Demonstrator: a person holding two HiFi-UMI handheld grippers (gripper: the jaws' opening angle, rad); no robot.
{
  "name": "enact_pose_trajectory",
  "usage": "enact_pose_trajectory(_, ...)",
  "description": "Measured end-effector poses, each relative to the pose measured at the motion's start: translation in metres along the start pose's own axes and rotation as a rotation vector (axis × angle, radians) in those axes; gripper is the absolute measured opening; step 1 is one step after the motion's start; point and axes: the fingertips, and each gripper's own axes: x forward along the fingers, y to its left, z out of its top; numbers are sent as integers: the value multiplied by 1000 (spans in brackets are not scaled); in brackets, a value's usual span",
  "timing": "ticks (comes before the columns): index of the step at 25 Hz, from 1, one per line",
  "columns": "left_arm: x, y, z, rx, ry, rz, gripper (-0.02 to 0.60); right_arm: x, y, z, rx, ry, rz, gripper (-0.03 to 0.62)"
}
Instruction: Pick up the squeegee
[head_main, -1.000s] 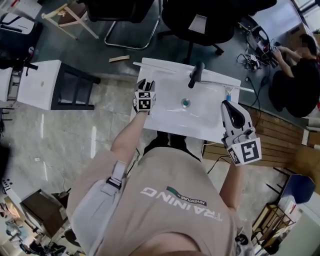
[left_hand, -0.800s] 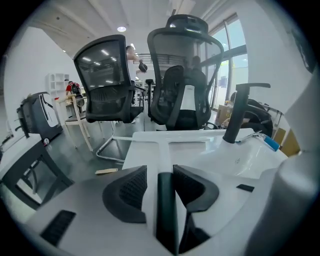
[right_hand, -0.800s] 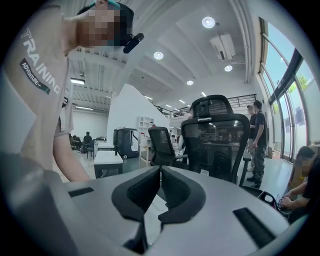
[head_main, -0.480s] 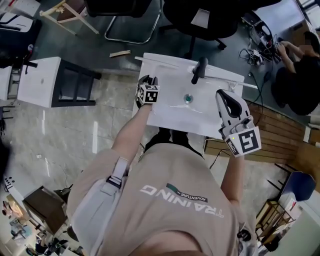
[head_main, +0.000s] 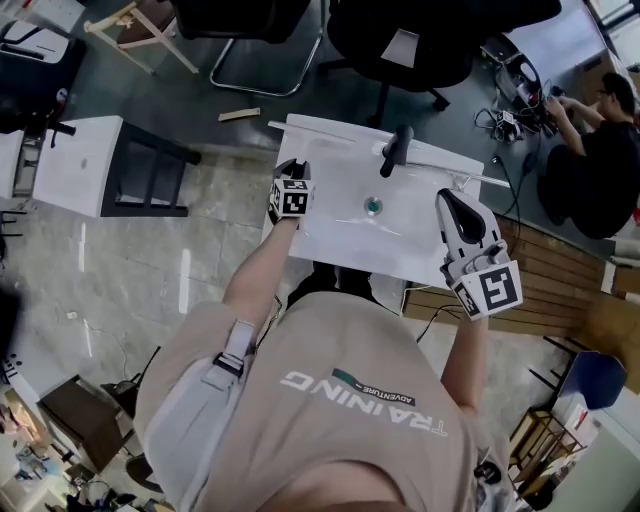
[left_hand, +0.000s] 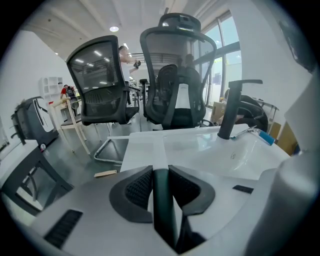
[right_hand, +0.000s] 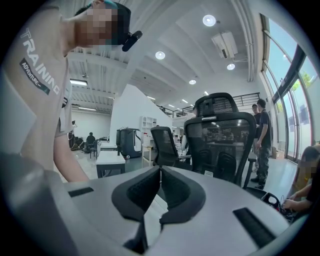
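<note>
The left gripper (left_hand: 160, 170), at the sink's (head_main: 335, 228) left edge, is closing its jaws on the squeegee (left_hand: 164, 210), whose long dark axis is running straight up the lower centre between pads that seem to be touching it already, while the right gripper (right_hand: 160, 169), its jaws together and empty, is hovering well apart at the right.

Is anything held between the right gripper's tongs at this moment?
No, the right gripper has its tongs closed together on nothing.
</note>
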Motion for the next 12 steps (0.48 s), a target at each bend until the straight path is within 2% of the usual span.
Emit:
enact_pose_trajectory(7, -30, 2, 24, -12, -89, -5, 101, -5, -5, -1, -2, -15, 2, 35)
enact_pose_trajectory(12, -59, 3, 65, -16, -179, -17, 100, -7, -8, 0, -1, -34, 1, 35)
